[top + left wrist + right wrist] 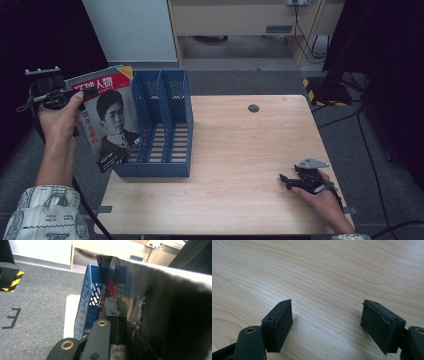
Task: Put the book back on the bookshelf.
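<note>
High view: your left claw (89, 92) is clamped on the top edge of a magazine (107, 120), held upright just off the left edge of the bench (240, 150). The cover, red at the top with a portrait below, faces you. The magazine's lower right corner overlaps the left wall of the blue file rack (160, 125), which stands at the bench's left end with its slots open to the top. Your right hand (322, 197) rests on the bench near its right front corner, well apart from the rack, the right claw (285, 181) pointing left.

Left gripper view: the jaws are closed on the magazine (160, 310), which rises dark and blurred along the right. The rack's (86, 307) perforated blue wall stands just beside it, over grey carpet (35, 302).

Right gripper view: the right claw (325, 326) is open, jaws wide apart, bare wood between them, low over the bench (324, 272).
</note>
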`<state>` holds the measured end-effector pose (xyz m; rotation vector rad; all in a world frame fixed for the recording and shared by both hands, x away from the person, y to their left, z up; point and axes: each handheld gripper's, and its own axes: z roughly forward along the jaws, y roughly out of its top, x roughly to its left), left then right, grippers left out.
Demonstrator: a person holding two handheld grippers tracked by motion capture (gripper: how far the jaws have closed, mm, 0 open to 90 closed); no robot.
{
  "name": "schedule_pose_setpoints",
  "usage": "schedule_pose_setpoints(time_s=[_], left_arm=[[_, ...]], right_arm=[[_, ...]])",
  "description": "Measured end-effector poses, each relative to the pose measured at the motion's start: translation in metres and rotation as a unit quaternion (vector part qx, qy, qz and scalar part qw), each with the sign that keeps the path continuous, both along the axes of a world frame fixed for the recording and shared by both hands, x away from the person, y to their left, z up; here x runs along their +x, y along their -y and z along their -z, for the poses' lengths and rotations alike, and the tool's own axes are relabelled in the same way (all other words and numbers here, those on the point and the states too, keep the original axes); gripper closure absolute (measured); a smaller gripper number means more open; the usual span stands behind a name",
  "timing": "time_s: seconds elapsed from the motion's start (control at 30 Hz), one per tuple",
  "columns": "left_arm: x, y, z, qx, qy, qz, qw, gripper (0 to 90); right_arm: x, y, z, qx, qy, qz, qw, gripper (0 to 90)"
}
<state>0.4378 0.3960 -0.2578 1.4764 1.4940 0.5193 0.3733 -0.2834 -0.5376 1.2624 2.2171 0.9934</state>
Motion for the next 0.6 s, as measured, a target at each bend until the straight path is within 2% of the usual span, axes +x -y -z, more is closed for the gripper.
schedule_pose_setpoints(time_s=[0.6], left_arm=[[0.0015,0.0081,0.0036,0.0,0.046,-0.006,0.9989,86.3]], right_arm=[[0.0,0.0,0.0,0.0,0.0,0.0,1.0,25.4]])
